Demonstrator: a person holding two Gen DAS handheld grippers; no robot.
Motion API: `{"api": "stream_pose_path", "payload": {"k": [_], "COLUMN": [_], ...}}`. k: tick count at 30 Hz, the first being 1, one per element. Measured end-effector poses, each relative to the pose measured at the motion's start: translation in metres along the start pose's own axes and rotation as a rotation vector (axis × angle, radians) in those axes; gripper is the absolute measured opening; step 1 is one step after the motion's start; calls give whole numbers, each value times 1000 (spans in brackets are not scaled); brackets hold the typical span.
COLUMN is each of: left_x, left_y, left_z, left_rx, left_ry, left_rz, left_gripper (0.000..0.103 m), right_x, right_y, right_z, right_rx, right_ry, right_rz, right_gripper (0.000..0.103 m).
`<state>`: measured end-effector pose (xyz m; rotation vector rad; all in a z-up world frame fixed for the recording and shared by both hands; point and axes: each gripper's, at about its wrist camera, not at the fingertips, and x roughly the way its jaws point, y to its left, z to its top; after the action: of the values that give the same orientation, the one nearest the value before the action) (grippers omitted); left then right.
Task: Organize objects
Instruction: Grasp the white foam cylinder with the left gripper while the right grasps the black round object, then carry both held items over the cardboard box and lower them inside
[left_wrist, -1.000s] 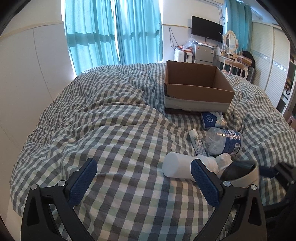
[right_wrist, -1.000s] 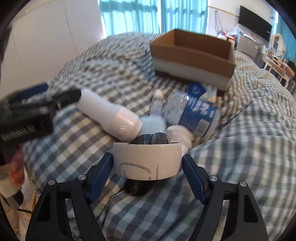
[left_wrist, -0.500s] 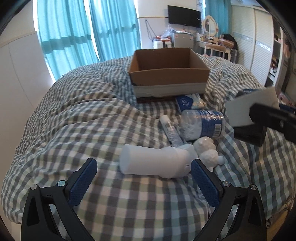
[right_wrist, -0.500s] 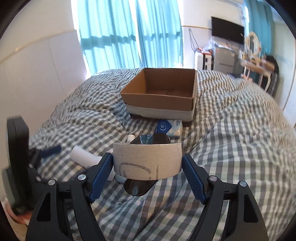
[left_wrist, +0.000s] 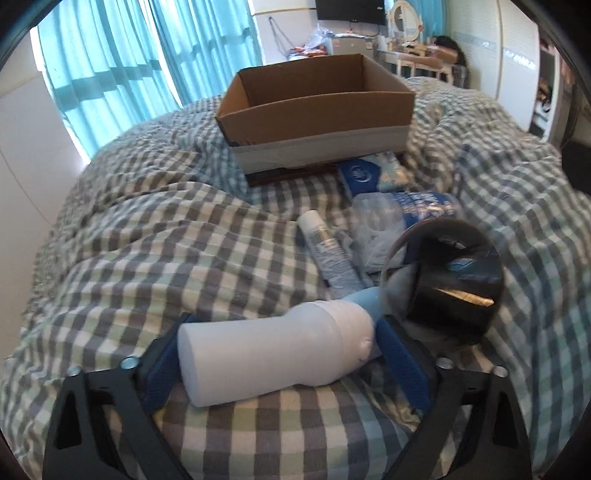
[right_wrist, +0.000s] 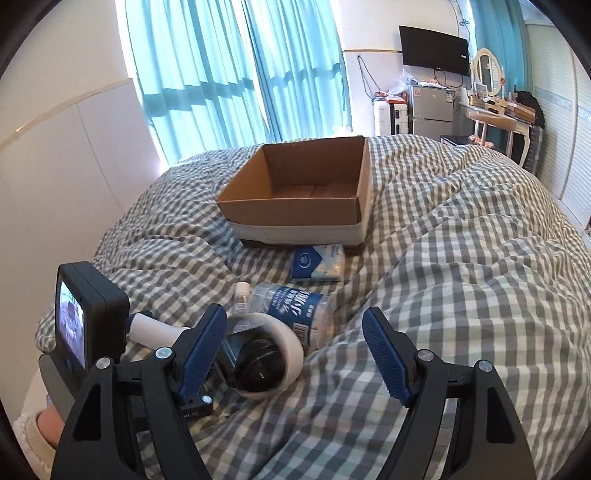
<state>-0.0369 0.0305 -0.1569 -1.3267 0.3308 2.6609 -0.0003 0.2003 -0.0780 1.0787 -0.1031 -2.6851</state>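
An open cardboard box (left_wrist: 314, 107) sits on the checked bed, also in the right wrist view (right_wrist: 299, 199). My left gripper (left_wrist: 280, 354) is shut on a white handheld device (left_wrist: 273, 354) lying on the duvet. Beside it on the right lies a roll of tape with a dark core (left_wrist: 447, 280), also seen in the right wrist view (right_wrist: 264, 360). My right gripper (right_wrist: 295, 350) is open and empty above the duvet, just right of the tape roll. A crushed water bottle (right_wrist: 295, 302), a white tube (left_wrist: 328, 254) and a blue tissue pack (right_wrist: 317, 264) lie between the grippers and the box.
The checked duvet (right_wrist: 461, 277) is rumpled with a high fold at the right. Teal curtains (right_wrist: 240, 74) and a white wall panel (right_wrist: 55, 177) stand behind the bed. A TV (right_wrist: 434, 55), fridge and dressing table are at the far right.
My left gripper moved forward and shut on the white device. My right gripper let go of the tape roll, which now lies on the duvet, and opened.
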Motion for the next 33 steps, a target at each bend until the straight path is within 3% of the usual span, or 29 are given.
{"api": "stream_pose_path", "payload": {"k": [9, 21, 29, 33], "left_x": [-24, -59, -56, -54], "left_y": [14, 68, 78, 84], "left_z": [-9, 2, 5, 8], "left_rx": [-65, -171, -182, -196], "left_ry": [-46, -140, -148, -149], "left_rz": [-53, 31, 1, -13], "left_gripper": [94, 94, 94, 94], "right_x": [20, 34, 65, 81], "right_y": [14, 52, 69, 67], "right_z": [-19, -30, -39, -36], "right_rx": [-93, -204, -289, -287], "right_ry": [98, 140, 201, 231], "right_rz": [16, 72, -5, -23], "right_gripper": [76, 76, 74, 65]}}
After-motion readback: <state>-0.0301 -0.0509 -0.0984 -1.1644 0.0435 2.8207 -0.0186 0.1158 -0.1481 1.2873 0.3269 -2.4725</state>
